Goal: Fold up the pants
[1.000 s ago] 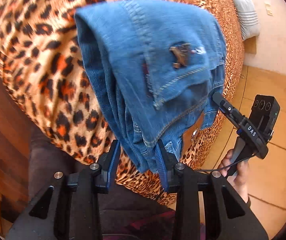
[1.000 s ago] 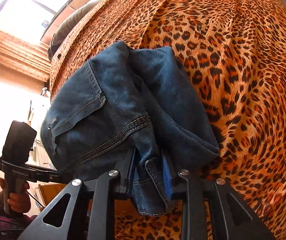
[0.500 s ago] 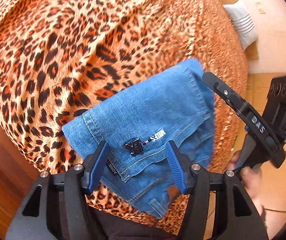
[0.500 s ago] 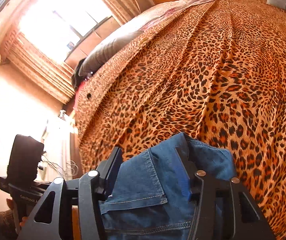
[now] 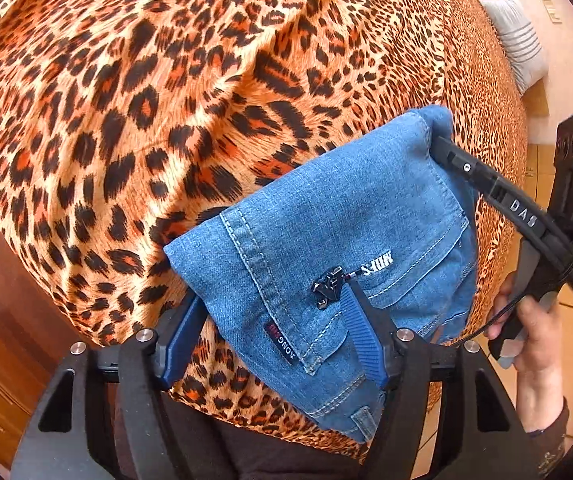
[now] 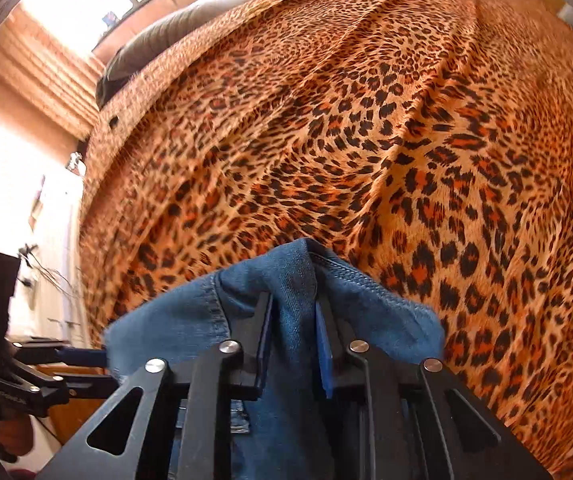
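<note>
The folded blue denim pants (image 5: pixel 326 248) lie near the front edge of the leopard-print bed (image 5: pixel 166 100), back pocket and metal badge facing up. My left gripper (image 5: pixel 270 316) is open, its blue pads straddling the near-left corner of the fold. My right gripper (image 6: pixel 292 320) is shut on the far right corner of the pants (image 6: pixel 286 300), a ridge of denim pinched between its pads. In the left wrist view the right gripper (image 5: pixel 442 148) reaches in from the right and meets the fold's far corner.
The leopard bedspread (image 6: pixel 366 140) stretches far beyond the pants. A grey pillow (image 6: pixel 158 40) lies at the bed's far end, a striped cushion (image 5: pixel 518 40) at another edge. Wooden floor (image 5: pixel 566 320) lies right of the bed.
The pants went from hanging in both grippers to lying folded on the bed. My left gripper opened and stays open; my right gripper opened, then shut again on the far corner.
</note>
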Demonstrator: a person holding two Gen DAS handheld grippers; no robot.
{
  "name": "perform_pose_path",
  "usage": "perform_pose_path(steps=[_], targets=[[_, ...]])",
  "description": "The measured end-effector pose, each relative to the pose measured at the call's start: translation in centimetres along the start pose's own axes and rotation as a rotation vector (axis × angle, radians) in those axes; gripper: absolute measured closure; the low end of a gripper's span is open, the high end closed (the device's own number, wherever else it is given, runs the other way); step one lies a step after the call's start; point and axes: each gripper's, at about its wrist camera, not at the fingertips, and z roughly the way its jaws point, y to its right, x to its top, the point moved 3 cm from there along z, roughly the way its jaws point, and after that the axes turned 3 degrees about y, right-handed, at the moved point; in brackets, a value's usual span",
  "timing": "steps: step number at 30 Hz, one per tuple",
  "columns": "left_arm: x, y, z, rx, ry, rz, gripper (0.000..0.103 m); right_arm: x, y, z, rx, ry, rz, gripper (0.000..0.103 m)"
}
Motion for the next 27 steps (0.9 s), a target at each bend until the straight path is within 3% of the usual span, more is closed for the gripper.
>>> perform_pose_path(steps=[3,5,8,10,13,15,17,19,22,24,27], targets=[[-0.2,0.6,-1.5,-0.017,-0.011,0.022,0.036,0.3,0.9,-2.4,0.060,0.071,0.090,0.063],[-0.6,1.4,-3.3,-0.038,0.006,0.055,0.036,-0.5,1.6,-5.3,0.156,0.117,0.158,0.061],[-2.5,3.8,-5.2,-0.046,0.047,0.168,0.035,-3.4,1.4,-9.2,0.271,0.173,0.211,0.061],[-4.0,5.7,-5.0,-0.049,0.026,0.267,0.035,-6.1,0.7,-10.2,0.303,0.189,0.223,0.061],[-6.4,7.4,-1.8,0.065,-0.034,0.443,0.035,-10.4,0.0,-9.9,0.323,0.185,0.259,0.061],[-7.2,8.6,2.0,0.161,-0.105,0.546,0.035,-12.7,0.1,-7.9,0.249,0.126,0.271,0.063],[-8.0,9.3,3.3,0.258,-0.118,0.642,0.034,-14.2,0.5,-5.2,0.201,0.087,0.291,0.069],[-7.9,9.9,2.5,0.258,-0.140,0.676,0.035,-14.1,0.9,-6.0,0.217,0.141,0.354,0.069],[-6.8,10.5,-0.1,0.230,-0.125,0.722,0.035,-14.5,1.9,-9.1,0.238,0.254,0.452,0.062],[-5.0,10.7,-1.6,0.233,-0.095,0.741,0.035,-15.8,3.1,-10.8,0.240,0.305,0.537,0.031],[-0.8,11.0,-1.8,0.242,-0.081,0.697,0.035,-18.6,4.6,-12.0,0.204,0.346,0.672,0.028]])
